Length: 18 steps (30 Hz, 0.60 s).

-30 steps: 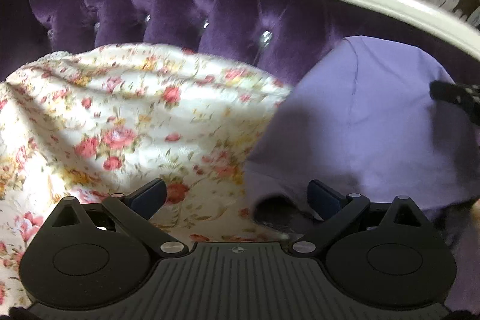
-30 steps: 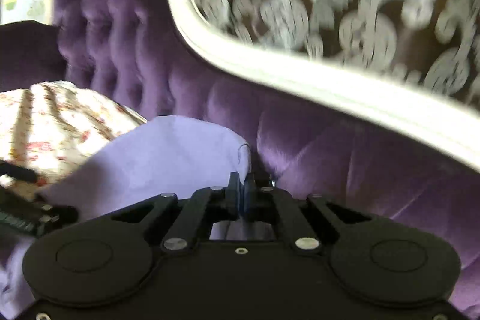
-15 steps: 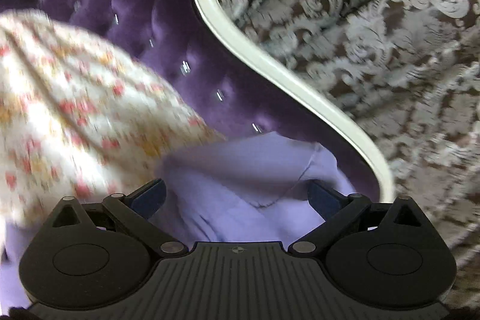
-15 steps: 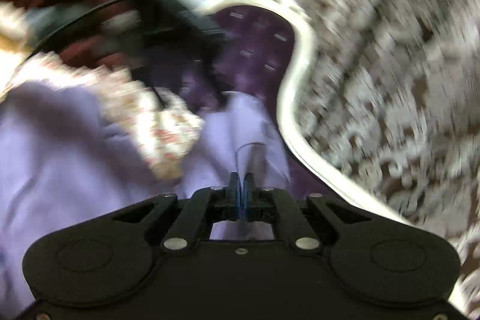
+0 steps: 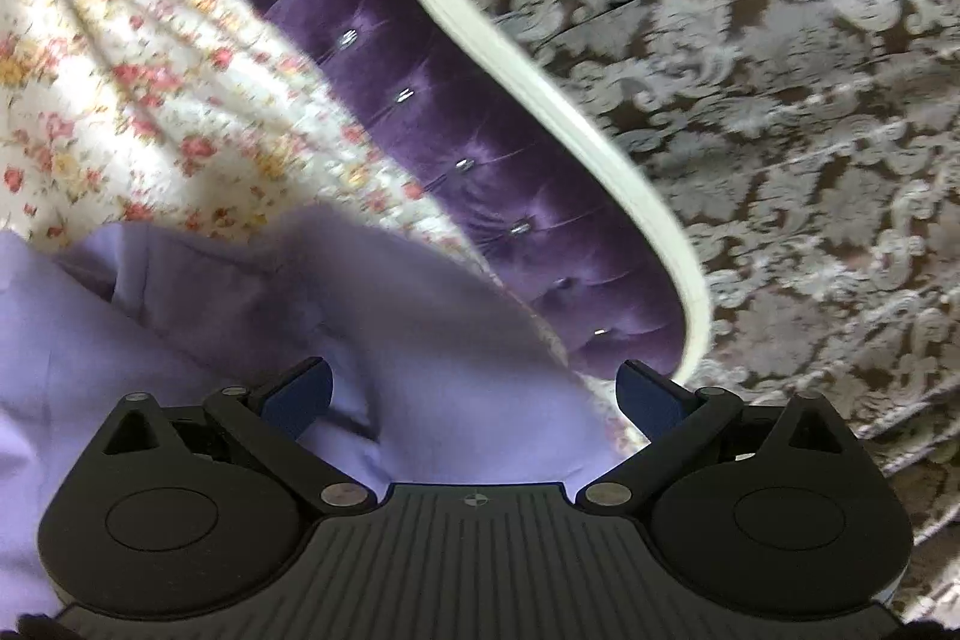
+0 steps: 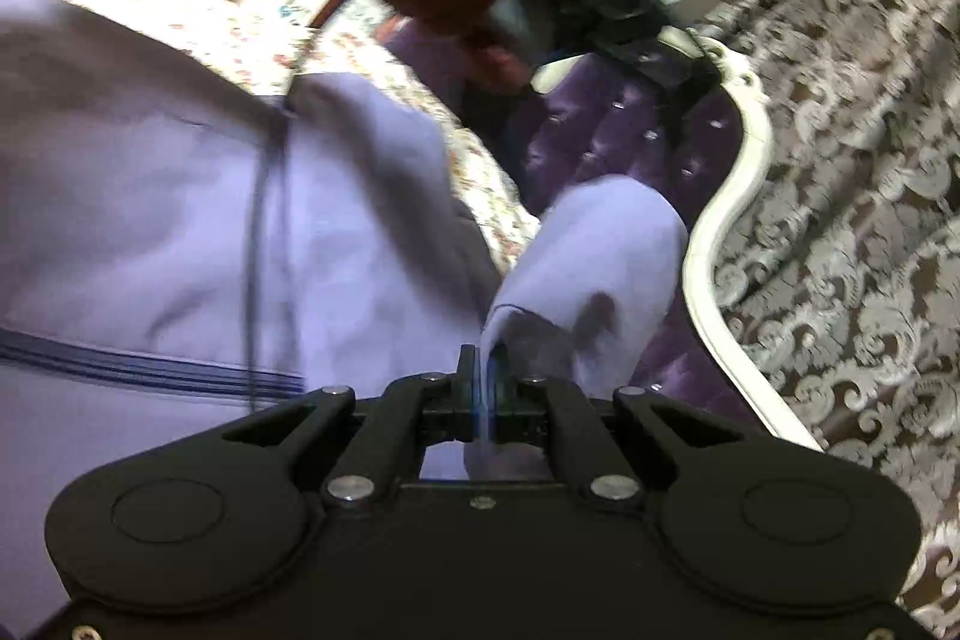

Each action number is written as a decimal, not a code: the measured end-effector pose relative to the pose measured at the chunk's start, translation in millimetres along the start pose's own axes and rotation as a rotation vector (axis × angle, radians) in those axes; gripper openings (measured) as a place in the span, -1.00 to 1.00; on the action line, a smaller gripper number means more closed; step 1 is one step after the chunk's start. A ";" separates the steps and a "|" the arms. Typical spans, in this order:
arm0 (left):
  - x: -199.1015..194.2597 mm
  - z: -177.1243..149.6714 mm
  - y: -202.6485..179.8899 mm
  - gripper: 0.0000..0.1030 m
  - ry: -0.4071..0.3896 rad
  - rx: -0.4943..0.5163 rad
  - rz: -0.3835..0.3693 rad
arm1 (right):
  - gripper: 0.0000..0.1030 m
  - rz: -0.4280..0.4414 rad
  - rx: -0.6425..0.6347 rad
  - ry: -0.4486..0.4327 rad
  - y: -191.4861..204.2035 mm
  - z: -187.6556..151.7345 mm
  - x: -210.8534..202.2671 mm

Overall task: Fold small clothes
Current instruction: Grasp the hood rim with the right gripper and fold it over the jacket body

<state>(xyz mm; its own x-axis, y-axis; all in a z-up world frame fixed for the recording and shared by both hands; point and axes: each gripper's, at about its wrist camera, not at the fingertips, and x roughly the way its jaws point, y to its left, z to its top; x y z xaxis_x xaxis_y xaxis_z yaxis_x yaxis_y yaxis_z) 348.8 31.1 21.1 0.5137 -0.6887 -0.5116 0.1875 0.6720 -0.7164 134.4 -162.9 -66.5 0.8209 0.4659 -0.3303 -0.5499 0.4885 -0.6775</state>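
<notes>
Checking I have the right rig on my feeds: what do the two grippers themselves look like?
Both are matte black. The left gripper has round pivot housings, silver rivets on angled linkage arms, blue finger pads, a ribbed centre plate and a small crosshair mark. The right gripper has the same discs and rivets but a smooth plate; its pads show a thin blue edge.

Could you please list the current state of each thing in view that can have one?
Left hand-held gripper: open, above the garment, holding nothing.
Right hand-held gripper: shut on a garment edge.
Lilac garment: rumpled, partly lifted, not yet folded.
Floral cover: spread, wrinkled, under the garment.
</notes>
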 end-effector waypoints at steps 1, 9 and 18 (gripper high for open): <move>-2.8 -1.1 -2.3 0.99 -0.001 0.006 -0.001 | -0.89 0.008 -0.018 -0.003 2.0 0.2 1.3; 21.5 -28.4 3.3 0.99 0.130 0.093 0.215 | -0.88 0.060 -0.120 0.007 30.1 -0.5 -1.2; 23.7 -73.7 21.9 0.99 0.158 0.245 0.278 | 0.11 0.083 0.354 0.069 -18.9 -0.6 -17.3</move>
<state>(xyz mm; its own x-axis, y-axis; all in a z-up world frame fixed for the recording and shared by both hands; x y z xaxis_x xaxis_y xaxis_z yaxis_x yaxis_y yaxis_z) 303.4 9.4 -41.7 0.4418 -0.4923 -0.7500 0.2639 0.8703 -0.4159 130.7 -180.6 -48.3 0.7728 0.4701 -0.4263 -0.6247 0.6817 -0.3808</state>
